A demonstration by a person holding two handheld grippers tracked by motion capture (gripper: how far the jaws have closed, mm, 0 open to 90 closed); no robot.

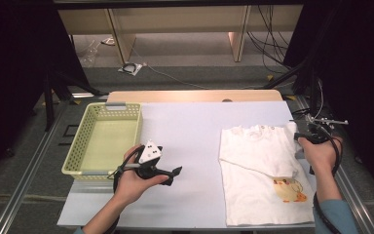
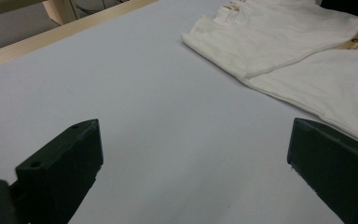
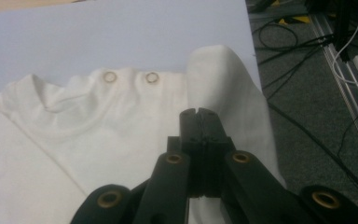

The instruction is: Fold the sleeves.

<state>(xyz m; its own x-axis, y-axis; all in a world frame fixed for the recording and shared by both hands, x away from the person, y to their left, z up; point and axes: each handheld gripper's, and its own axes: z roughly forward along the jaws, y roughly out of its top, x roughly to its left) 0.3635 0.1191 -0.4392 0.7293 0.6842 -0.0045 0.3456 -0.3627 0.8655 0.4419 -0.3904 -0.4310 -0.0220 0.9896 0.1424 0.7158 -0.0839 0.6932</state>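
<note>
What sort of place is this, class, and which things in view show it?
Probably a lab recording station, not a home: a white-covered table framed by metal rails, loose cables on grey carpet, dark curtains at both sides.

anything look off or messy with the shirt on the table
Slightly. The white t-shirt is half folded: its left sleeve is tucked in, but the right sleeve bulges up at the table's right edge beside the shut right gripper. Nothing looks spilled or damaged, and the yellow basket sits square.
</note>
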